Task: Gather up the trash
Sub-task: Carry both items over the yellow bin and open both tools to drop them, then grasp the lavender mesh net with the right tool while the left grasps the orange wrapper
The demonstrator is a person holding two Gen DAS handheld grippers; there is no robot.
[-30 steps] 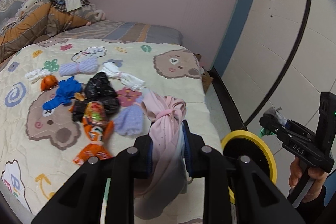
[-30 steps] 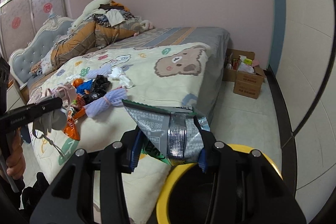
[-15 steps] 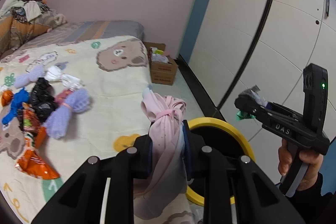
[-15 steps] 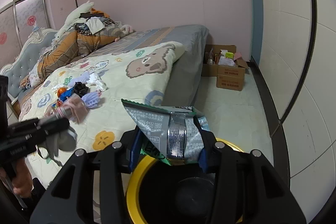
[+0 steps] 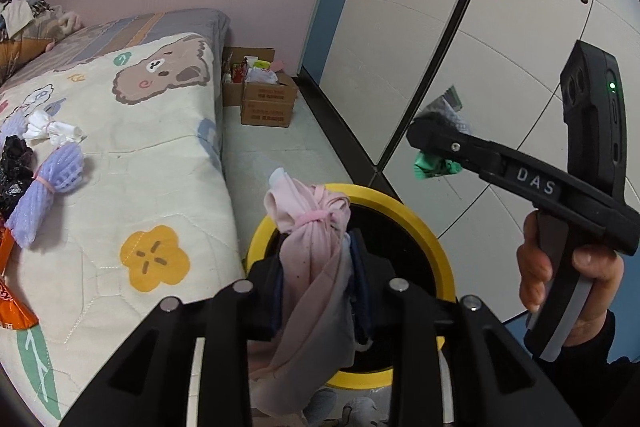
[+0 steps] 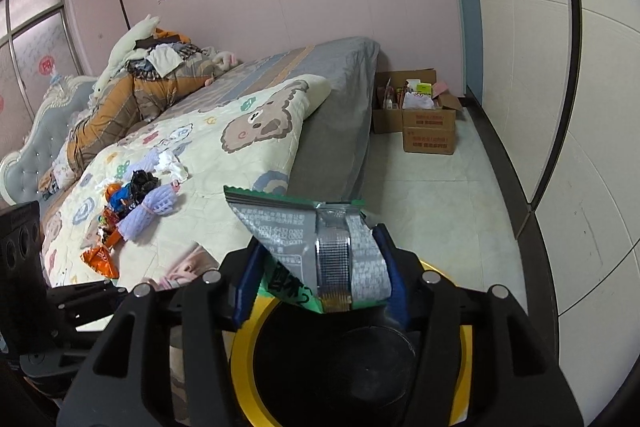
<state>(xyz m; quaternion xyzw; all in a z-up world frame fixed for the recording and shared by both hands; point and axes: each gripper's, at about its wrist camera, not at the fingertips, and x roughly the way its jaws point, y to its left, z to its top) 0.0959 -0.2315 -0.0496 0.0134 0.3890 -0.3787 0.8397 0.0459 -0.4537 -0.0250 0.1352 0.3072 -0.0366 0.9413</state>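
While both jaws have just been opening around the pink bundle [image 5: 316,247] and snack wrapper [image 6: 320,247], either could miss the yellow bin [image 6: 244,339].

The bin's [image 6: 244,351] near rim is hidden behind the right gripper [image 6: 320,279], and its foil wrapper [image 6: 320,247] covers the far rim. In the left view, the pink cloth's [image 5: 312,267] lower end runs behind the fingers [image 5: 224,327]. The printing on the far cardboard boxes [image 6: 428,131] is too small to read.
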